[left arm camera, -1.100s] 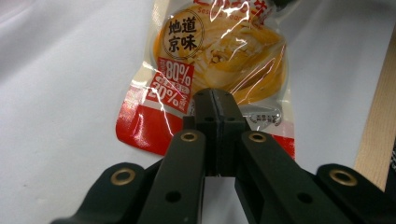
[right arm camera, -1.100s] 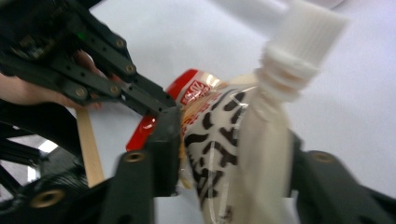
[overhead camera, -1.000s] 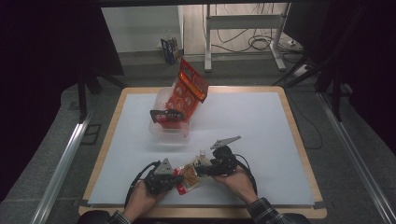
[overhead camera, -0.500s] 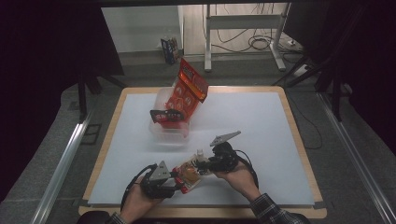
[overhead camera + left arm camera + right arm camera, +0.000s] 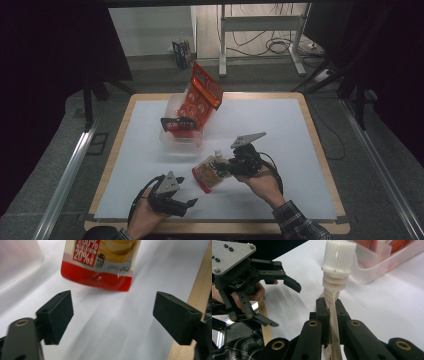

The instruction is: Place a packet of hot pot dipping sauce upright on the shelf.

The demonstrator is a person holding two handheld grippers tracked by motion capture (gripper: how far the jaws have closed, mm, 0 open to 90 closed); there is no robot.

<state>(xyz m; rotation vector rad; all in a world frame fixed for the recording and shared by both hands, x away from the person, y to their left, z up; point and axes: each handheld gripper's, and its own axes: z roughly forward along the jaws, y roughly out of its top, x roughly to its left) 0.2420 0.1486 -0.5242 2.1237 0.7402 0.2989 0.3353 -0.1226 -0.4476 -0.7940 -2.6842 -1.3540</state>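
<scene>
A red and cream spouted pouch (image 5: 207, 175) with a white screw cap (image 5: 339, 257) hangs tilted just above the white table top. My right gripper (image 5: 227, 167) is shut on its neck, and in the right gripper view the pads (image 5: 322, 308) pinch the flattened film below the cap. My left gripper (image 5: 192, 205) lies near the table's front edge, a little short of the pouch's bottom. Its jaws have just been opening and stand wide with nothing between them. In the left gripper view the pouch's red bottom edge (image 5: 100, 280) hangs beyond my left gripper (image 5: 112, 312).
A clear plastic bin (image 5: 172, 142) stands behind the pouch and holds orange-red snack bags (image 5: 200, 97) that stick up over its rim. The table's wooden front edge (image 5: 225, 227) runs close under my left hand. White table surface (image 5: 280, 130) stretches to the right.
My left gripper let go of the pouch's bottom, opened wide and drew back a little toward the front edge. My right gripper rose slightly with the pouch.
</scene>
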